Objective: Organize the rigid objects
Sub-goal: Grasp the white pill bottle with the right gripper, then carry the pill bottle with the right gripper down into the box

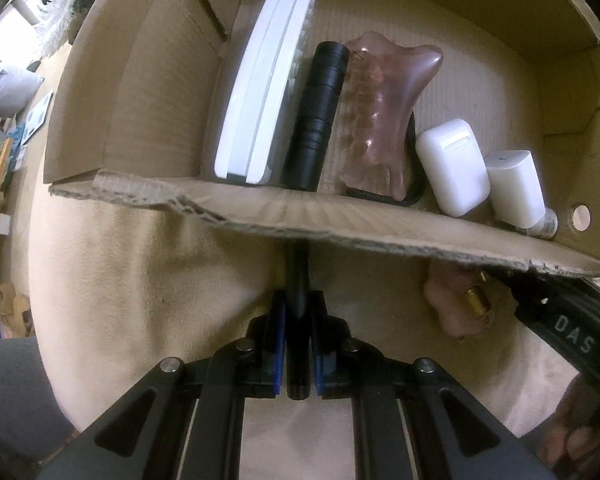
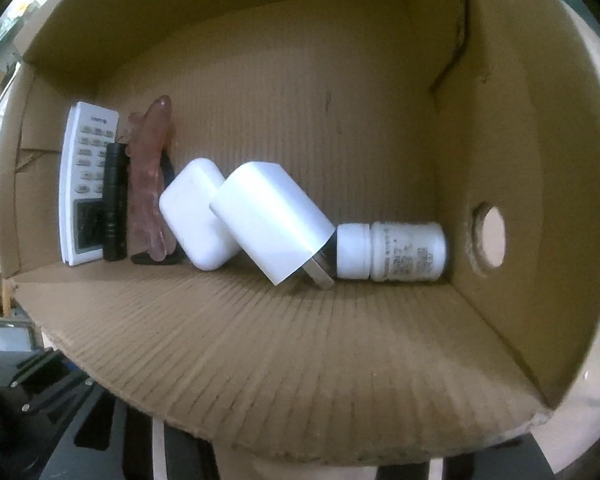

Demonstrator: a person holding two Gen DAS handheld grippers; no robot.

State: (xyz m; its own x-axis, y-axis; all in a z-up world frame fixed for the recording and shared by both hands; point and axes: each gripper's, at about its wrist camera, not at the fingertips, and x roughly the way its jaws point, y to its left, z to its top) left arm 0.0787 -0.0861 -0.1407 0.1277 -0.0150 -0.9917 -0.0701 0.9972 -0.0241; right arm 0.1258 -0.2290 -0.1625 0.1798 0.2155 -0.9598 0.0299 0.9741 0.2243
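A cardboard box (image 1: 260,216) stands on beige cloth and holds a row of things: a white remote (image 1: 260,80), a black flashlight (image 1: 318,116), a pink massager (image 1: 380,112), a white earbud case (image 1: 452,164), a white charger (image 1: 516,184) and a white pill bottle (image 2: 396,252). My left gripper (image 1: 298,320) is shut on a thin black rod (image 1: 298,280) that runs under the box's near wall. In the right wrist view the box wall (image 2: 300,360) hides my right gripper's fingers. The same row shows there: remote (image 2: 84,184), flashlight (image 2: 114,204), massager (image 2: 150,184), earbud case (image 2: 196,216), charger (image 2: 272,220).
A pink object with a gold cap (image 1: 468,304) lies on the cloth right of my left gripper, beside the other black gripper marked DAS (image 1: 572,336). The box's right wall has a round hole (image 2: 490,240). Room clutter shows at the far left (image 1: 12,80).
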